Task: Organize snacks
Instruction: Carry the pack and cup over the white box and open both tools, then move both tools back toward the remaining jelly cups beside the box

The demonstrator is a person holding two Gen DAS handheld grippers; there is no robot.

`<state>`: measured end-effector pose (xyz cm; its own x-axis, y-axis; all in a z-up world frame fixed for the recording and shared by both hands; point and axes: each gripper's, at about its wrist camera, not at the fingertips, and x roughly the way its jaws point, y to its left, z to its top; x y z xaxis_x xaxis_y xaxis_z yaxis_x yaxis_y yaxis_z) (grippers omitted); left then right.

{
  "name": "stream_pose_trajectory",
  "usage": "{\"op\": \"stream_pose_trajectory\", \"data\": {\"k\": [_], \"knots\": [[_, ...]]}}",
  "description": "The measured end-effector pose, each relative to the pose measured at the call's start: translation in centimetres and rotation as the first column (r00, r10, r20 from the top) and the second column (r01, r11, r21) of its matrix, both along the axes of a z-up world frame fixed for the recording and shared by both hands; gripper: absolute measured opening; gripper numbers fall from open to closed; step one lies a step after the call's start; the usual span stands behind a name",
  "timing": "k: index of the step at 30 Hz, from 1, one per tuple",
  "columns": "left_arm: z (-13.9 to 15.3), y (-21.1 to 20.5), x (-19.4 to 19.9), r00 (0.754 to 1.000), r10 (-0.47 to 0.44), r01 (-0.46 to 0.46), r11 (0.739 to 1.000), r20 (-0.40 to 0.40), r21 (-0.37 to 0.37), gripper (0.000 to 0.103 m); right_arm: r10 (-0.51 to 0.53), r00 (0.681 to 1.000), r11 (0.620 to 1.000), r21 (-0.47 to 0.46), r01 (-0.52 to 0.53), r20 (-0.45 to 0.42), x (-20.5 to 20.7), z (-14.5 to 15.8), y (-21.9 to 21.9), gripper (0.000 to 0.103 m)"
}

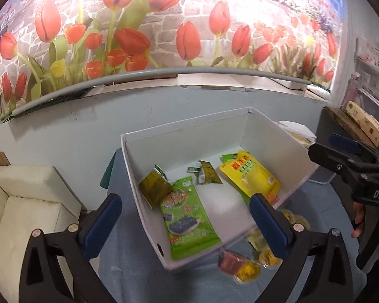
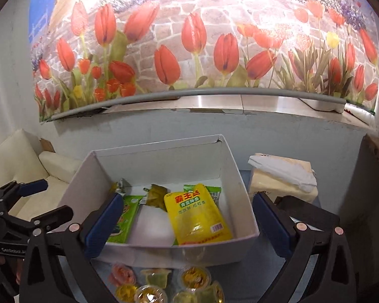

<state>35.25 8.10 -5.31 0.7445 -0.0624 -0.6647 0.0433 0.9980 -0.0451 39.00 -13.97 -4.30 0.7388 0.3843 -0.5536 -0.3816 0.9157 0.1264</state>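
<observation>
A white open box (image 1: 184,126) (image 2: 154,149) stands on a blue cloth. Inside lie a green snack packet (image 1: 187,217) (image 2: 125,217), a yellow packet (image 1: 250,174) (image 2: 197,214) and small olive packets (image 1: 155,186) (image 2: 156,197). Several yellow jelly cups (image 1: 247,272) (image 2: 194,277) and a pink one (image 1: 231,262) (image 2: 121,274) sit on the cloth in front of the box. My left gripper (image 1: 185,209) hovers open over the box's near left part, holding nothing. Over the near wall my right gripper (image 2: 187,207) also stands open and empty.
A cream sofa (image 1: 25,202) (image 2: 17,156) stands at the left. A tissue pack (image 2: 283,176) lies right of the box. A tulip mural and a grey ledge (image 1: 164,73) rise behind. A dark shelf holds a printed carton (image 1: 363,121) at the far right.
</observation>
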Motion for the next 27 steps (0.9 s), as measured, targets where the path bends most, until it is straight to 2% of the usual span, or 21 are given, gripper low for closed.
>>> {"op": "stream_pose_trajectory", "data": {"k": [4,7,11,13,17,20,23,25,27], "knots": [[0.7,-1.1,-4.1,0.999,-0.027,0.027,1.0,0.041,0.003,0.103,0.056,0.998,0.995,0.082,-0.057,0.013,-3.6,0.6,-0.9,0.103],[0.7,-2.2,-7.4,0.998,-0.046,0.047,0.999,0.052,-0.017,0.103,0.057,0.998,0.993,0.097,-0.059,0.03,-6.8,0.2,-1.9,0.103],[-0.3,-4.3,-11.8,0.996,-0.07,0.072,0.997,0.06,-0.036,0.103,0.045,0.999,0.998,0.034,-0.044,-0.008,-9.8,-2.2,-2.9,0.103],[-1.3,-5.4,-13.9,0.995,-0.081,0.083,0.996,0.053,-0.043,0.103,0.045,0.999,0.999,-0.006,-0.045,-0.027,-11.0,-4.4,-3.5,0.103],[-3.3,-7.3,-16.9,0.994,-0.106,0.107,0.992,0.03,-0.065,0.103,0.015,0.991,0.999,-0.049,-0.022,-0.129,-11.1,-8.8,-4.3,0.103],[-4.5,-8.5,-18.2,0.988,-0.155,0.156,0.985,0.023,-0.072,0.103,-0.016,0.989,0.996,-0.094,0.002,-0.147,-10.4,-11.0,-4.2,0.103],[-5.5,-9.6,-18.3,0.987,-0.159,0.159,0.987,-0.012,-0.022,0.103,-0.019,0.986,0.997,-0.071,0.008,-0.168,-8.9,-11.8,-4.1,0.103],[-5.6,-9.5,-18.2,0.986,-0.167,0.166,0.985,-0.015,-0.04,0.103,-0.011,0.984,0.999,-0.047,0.002,-0.177,-7.7,-12.1,-4.0,0.103],[-5.7,-9.4,-18.1,0.986,-0.164,0.164,0.985,-0.013,-0.046,0.103,-0.022,0.983,0.998,-0.064,0.011,-0.183,-6.4,-12.4,-3.7,0.103]]}}
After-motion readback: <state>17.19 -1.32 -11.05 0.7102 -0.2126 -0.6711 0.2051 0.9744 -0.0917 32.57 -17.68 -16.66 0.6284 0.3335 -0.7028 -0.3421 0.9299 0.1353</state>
